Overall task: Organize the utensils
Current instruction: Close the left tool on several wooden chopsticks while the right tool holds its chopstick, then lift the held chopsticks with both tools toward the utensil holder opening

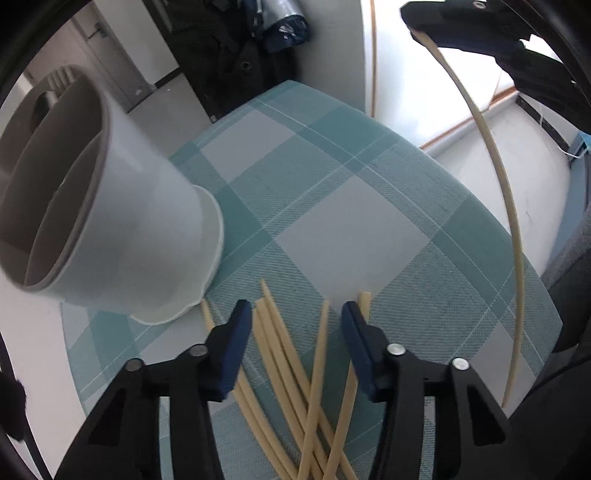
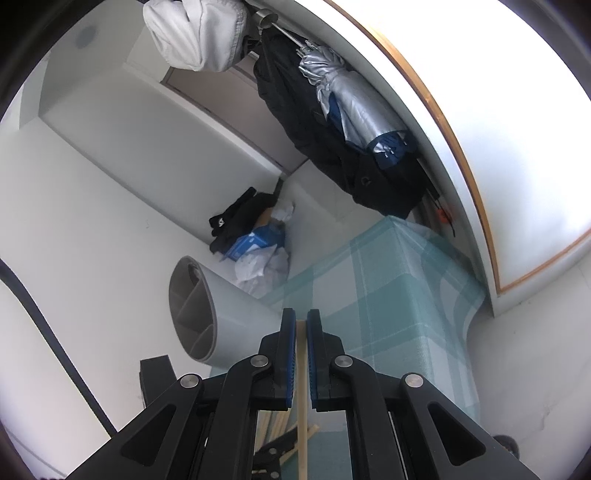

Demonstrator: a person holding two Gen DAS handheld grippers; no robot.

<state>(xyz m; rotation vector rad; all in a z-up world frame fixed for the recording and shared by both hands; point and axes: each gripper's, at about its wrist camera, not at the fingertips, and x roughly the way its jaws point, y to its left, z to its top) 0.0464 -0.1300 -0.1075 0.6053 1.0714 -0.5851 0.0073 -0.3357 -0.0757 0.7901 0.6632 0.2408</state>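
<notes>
Several pale chopsticks (image 1: 284, 369) lie crossed on the teal checked tablecloth (image 1: 332, 206). My left gripper (image 1: 295, 310) points down over them, jaws open, with some of the sticks lying between its blue pads (image 1: 232, 350). A grey utensil holder (image 1: 110, 221) with inner dividers stands just left of the pile, its mouth empty. My right gripper (image 1: 424, 27) hovers high at the far right, shut on one long chopstick (image 1: 513, 221) that hangs down past the table's right side. In the right wrist view that chopstick (image 2: 303, 435) runs between the shut right gripper (image 2: 301, 314), and the holder (image 2: 221, 314) is ahead on the left.
The table's far edge (image 2: 402, 229) and right edge (image 1: 532, 266) drop to a pale floor. Dark coats (image 2: 332, 147) and a silver umbrella (image 2: 354, 107) hang beyond the table. A heap of bags and clothes (image 2: 255, 236) lies on the floor behind the holder.
</notes>
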